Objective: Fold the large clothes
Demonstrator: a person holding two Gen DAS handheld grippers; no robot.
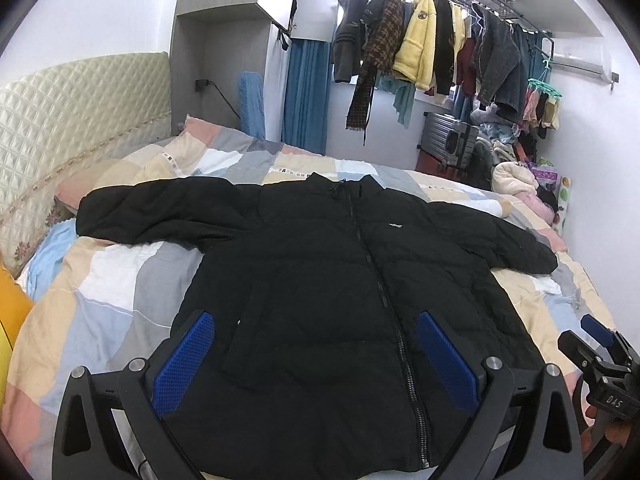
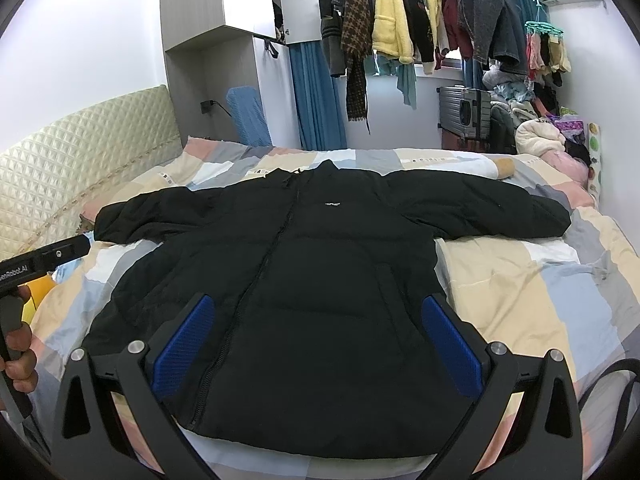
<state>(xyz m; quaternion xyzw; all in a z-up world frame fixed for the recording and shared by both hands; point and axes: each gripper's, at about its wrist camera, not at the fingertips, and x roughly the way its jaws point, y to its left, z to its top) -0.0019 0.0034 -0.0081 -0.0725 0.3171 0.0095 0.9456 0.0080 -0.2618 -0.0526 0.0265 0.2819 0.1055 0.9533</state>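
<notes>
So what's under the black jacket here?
The black jacket lies flat, zipped, sleeves spread, on the patchwork quilt that covers the bed. Anything between jacket and quilt is hidden. Both grippers hover open above its hem.

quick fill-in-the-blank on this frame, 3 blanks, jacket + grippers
The black jacket lies flat on the bed with both sleeves spread ____.
Its front zipper is ____.
The left gripper and right gripper are both ____, holding nothing.

Missing words: out; closed; open
</notes>
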